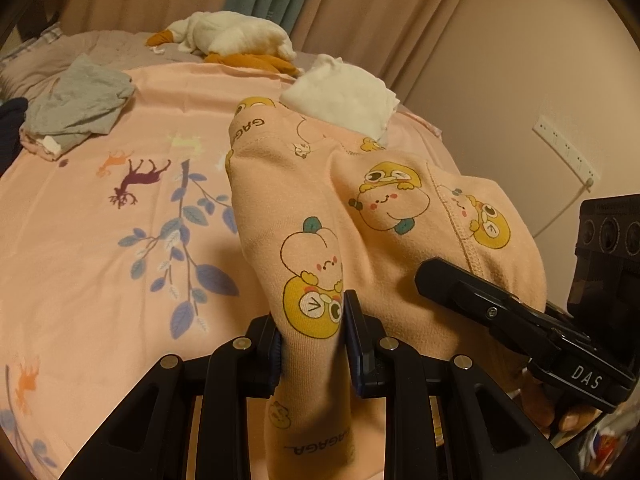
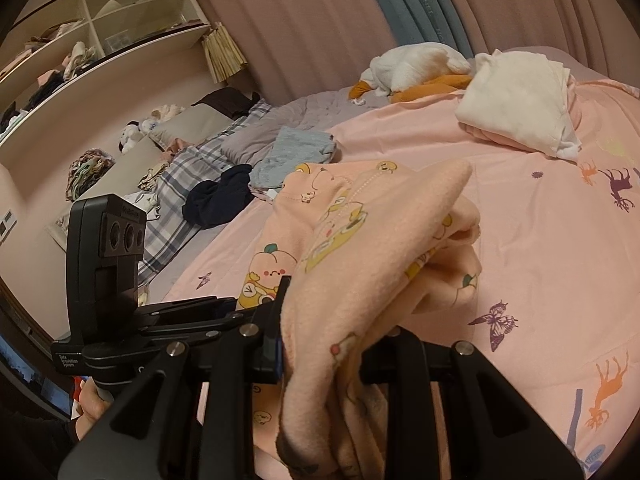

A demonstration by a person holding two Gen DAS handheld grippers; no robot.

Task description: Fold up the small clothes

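Your left claw [image 1: 310, 340] pinches the peach cartoon garment [image 1: 360, 216], and your right claw [image 2: 320, 350] grips its other part. It hangs between them, above the near edge of the bed [image 1: 100, 208]. I think you are lifting it to start a fold. Next, lay it flat on the bed, with both grips tight.

A bed [image 2: 520, 240] under a pink printed sheet, beige curtains [image 1: 380, 8] behind, shelving [image 2: 100, 32] alongside.
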